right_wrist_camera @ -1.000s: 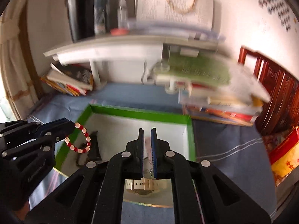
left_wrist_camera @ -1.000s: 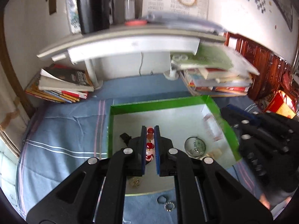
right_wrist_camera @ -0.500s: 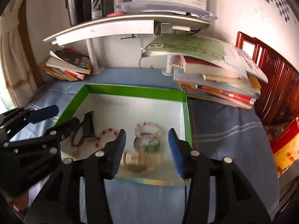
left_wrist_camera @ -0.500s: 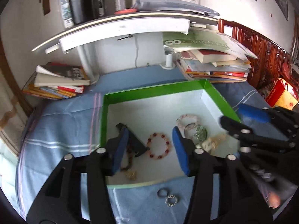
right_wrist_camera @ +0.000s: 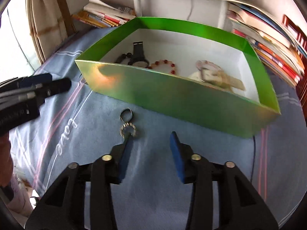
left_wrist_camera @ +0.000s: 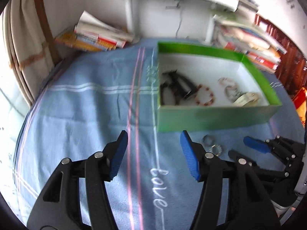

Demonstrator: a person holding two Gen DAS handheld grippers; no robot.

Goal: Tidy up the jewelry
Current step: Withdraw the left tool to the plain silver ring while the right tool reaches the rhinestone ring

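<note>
Two plain and twisted silver rings [right_wrist_camera: 128, 123] lie on the blue striped cloth [right_wrist_camera: 157, 172] at centre frame of the right wrist view, just outside the near wall of the shallow green cardboard box [right_wrist_camera: 172, 99], apparently the last pieces waiting to be put away. The right gripper [right_wrist_camera: 151, 151] hangs low over the cloth with its blue-padded jaws spread wide and empty, its left pad just beside the twisted ring, likely lined up for a pick. The left gripper [left_wrist_camera: 154, 153], also wide open and holding nothing, hovers over bare cloth at lower centre of its own view. Inside the box rest a red beaded bracelet [right_wrist_camera: 163, 65], a black wristwatch [right_wrist_camera: 138, 56] and a cream-strapped watch [right_wrist_camera: 220, 78], laid out across the white floor.
</note>
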